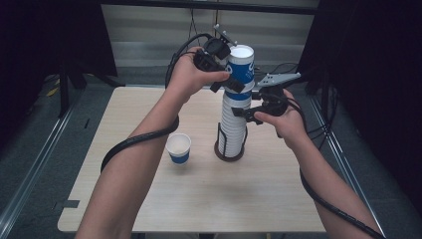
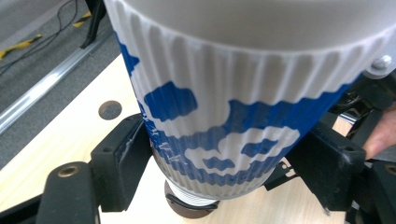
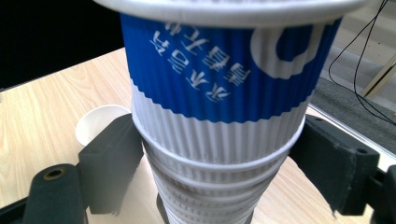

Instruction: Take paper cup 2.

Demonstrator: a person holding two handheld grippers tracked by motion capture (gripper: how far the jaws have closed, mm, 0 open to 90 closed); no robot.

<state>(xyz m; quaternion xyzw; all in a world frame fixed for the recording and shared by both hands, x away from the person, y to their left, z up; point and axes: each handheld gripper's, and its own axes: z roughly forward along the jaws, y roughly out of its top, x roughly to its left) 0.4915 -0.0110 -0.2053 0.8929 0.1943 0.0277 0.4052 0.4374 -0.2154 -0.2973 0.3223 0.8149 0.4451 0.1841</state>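
— Where the stack rises from its holder near the middle of the counter, what is the left claw doing?
— It pinches the top cup, a blue and white ribbed one; in the left gripper view its two black jaws press that cup's lower wall from either side.
— And the right claw?
— It sits lower on the stack, just under the top cup. In the right gripper view its jaws flank the white rims close on both sides, but I cannot tell whether they press them.
— Is the top cup clear of the stack?
— It sits over the stack, partly raised; whether it is free I cannot tell.
— Anything else?
— A single cup stands upright to the left of the stack, near but apart.
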